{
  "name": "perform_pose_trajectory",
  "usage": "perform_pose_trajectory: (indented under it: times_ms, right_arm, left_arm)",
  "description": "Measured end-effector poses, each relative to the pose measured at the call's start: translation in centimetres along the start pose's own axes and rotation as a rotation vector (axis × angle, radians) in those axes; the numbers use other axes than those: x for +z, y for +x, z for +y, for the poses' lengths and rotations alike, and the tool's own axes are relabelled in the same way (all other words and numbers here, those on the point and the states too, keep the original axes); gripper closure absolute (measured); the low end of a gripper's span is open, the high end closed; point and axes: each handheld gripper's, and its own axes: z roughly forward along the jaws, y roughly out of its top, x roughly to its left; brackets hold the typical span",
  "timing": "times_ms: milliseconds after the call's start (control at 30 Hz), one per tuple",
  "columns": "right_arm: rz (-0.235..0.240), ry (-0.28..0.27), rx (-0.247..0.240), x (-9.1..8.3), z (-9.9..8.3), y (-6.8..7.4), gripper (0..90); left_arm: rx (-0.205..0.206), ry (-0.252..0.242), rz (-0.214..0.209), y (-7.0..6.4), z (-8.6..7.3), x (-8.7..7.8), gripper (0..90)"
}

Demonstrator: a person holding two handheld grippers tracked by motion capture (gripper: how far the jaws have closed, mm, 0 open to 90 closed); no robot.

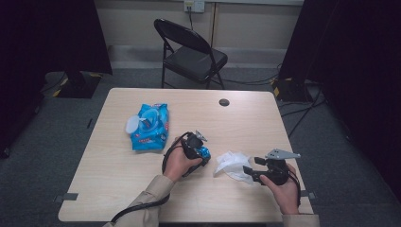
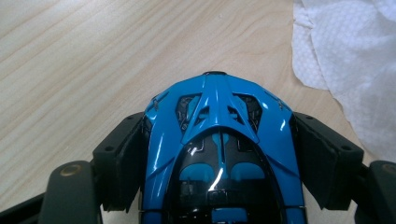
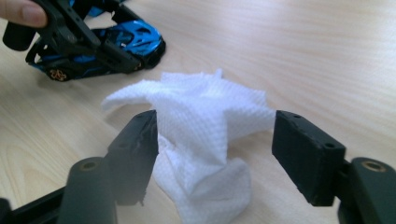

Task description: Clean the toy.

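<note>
A blue and black toy car (image 2: pixel 219 107) sits on the wooden table (image 1: pixel 246 123) with my left gripper (image 2: pixel 220 137) shut on its sides. From above, the car (image 1: pixel 205 152) is at the table's middle, under my left gripper (image 1: pixel 201 150). A crumpled white wipe (image 1: pixel 231 163) lies just right of it. My right gripper (image 1: pixel 251 166) stands open at the wipe's right edge. In the right gripper view the wipe (image 3: pixel 205 116) lies between the spread jaws of my right gripper (image 3: pixel 217 128), untouched by either, with the car (image 3: pixel 126 39) beyond at the upper left.
A blue wet-wipes pack (image 1: pixel 150 126) with its white lid flipped open lies at the left of the table. A round cable hole (image 1: pixel 224 102) sits near the far edge. A black folding chair (image 1: pixel 191 54) stands behind the table.
</note>
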Motion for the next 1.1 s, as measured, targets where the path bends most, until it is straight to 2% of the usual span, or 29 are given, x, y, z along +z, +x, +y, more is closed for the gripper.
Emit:
perform_pose_trajectory:
  times_ms: [133, 367, 500, 600, 700, 867, 967, 1100]
  right_arm:
    - [-0.008, -0.024, -0.015, -0.4, 0.6, 0.2, 26.6]
    - [-0.008, -0.01, -0.021, 0.1, 0.5, 0.3, 26.2]
    - [-0.006, 0.001, -0.008, 0.5, 0.2, 0.2, 26.2]
    - [-0.007, 0.003, -0.01, 0.7, 0.2, 0.2, 25.1]
    - [-0.005, 0.004, -0.012, 0.8, 0.2, 0.3, 25.2]
    - [-0.006, 0.004, -0.009, 0.8, 0.1, 0.2, 25.2]
    - [-0.006, 0.005, 0.001, 0.9, 0.0, 0.1, 25.2]
    - [-0.003, 0.006, -0.003, 0.9, 0.1, 0.1, 25.3]
  left_arm:
    - [-0.006, 0.008, 0.003, 0.1, -0.1, -0.1, 24.4]
    - [-0.004, 0.006, 0.005, 0.0, 0.0, 0.0, 24.2]
    - [-0.004, 0.014, 0.009, 0.0, 0.1, 0.0, 24.0]
    - [-0.015, 0.029, 0.007, 0.0, 0.3, 0.0, 23.7]
    - [-0.012, 0.069, -0.003, 0.1, 0.8, -0.1, 23.2]
    - [0.009, 0.067, 0.015, 0.1, 1.5, -0.3, 22.1]
    - [0.001, 0.079, 0.001, 0.1, 1.6, 0.0, 20.5]
    - [-0.003, 0.083, 0.009, 0.0, 1.4, 0.6, 18.9]
